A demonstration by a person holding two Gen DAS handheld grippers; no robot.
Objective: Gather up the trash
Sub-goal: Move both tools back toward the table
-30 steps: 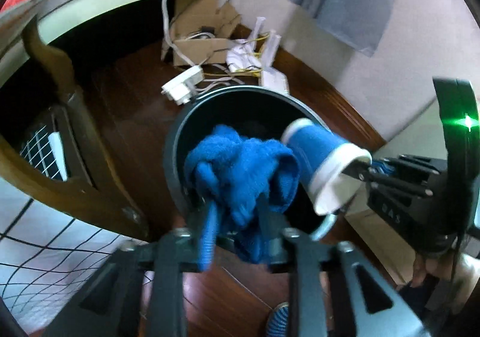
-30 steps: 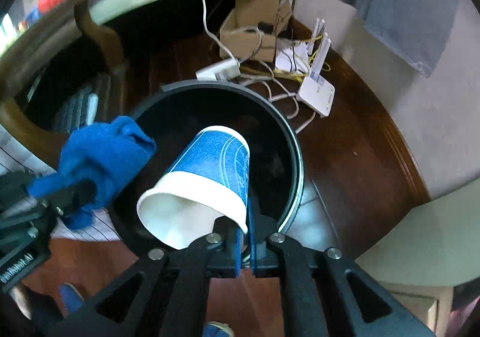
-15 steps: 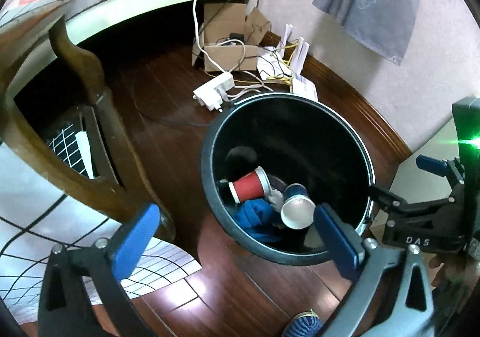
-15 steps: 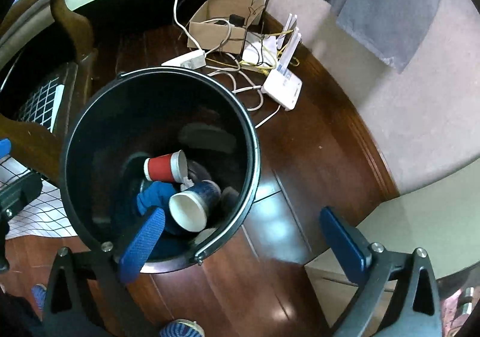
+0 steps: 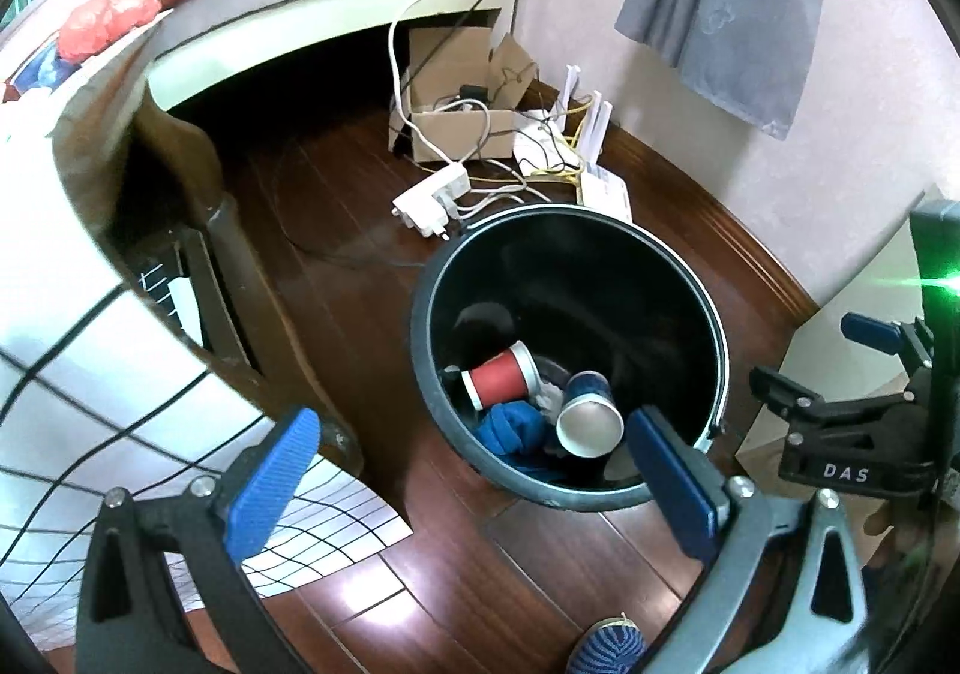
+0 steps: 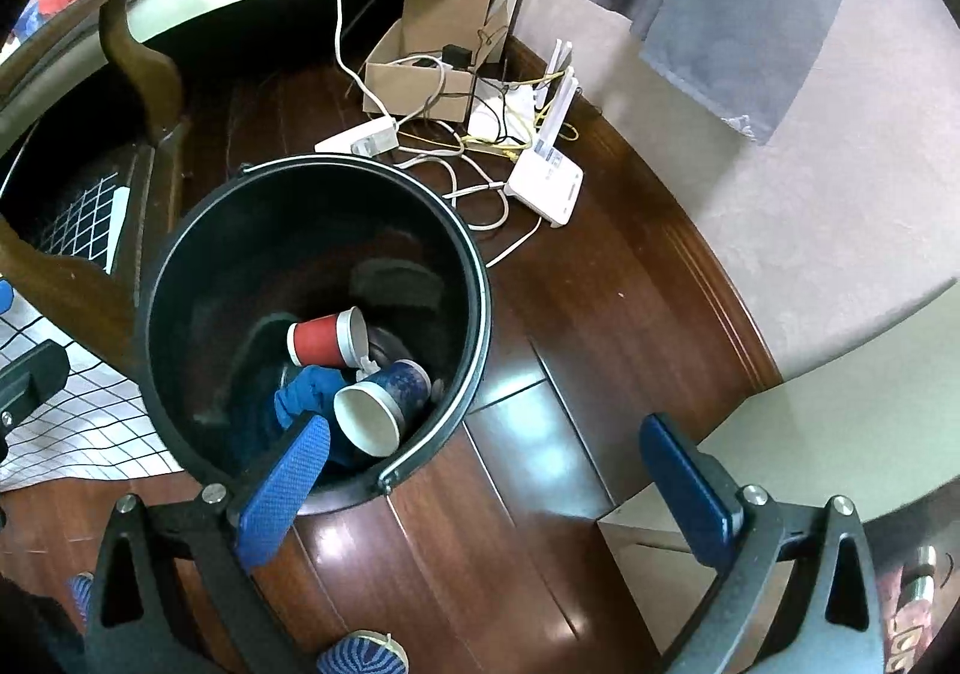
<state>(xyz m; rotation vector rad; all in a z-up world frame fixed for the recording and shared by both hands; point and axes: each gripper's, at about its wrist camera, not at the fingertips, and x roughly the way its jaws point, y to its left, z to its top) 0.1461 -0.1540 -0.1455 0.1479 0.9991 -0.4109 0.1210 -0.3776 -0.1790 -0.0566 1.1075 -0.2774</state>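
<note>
you are holding both the left gripper (image 5: pixel 468 470) and right gripper (image 6: pixel 480 476) spread apart and empty above the bin (image 6: pixel 474 278); lift clear before seeking more trash, avoiding the rim.

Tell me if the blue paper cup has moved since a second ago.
Yes. The blue paper cup was held above the round black trash bin's rim; now it lies on its side at the bottom, beside the red paper cup.

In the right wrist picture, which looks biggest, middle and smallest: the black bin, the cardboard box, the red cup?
1. black bin
2. cardboard box, though it sits farther from the camera
3. red cup, lying inside the bin
</note>
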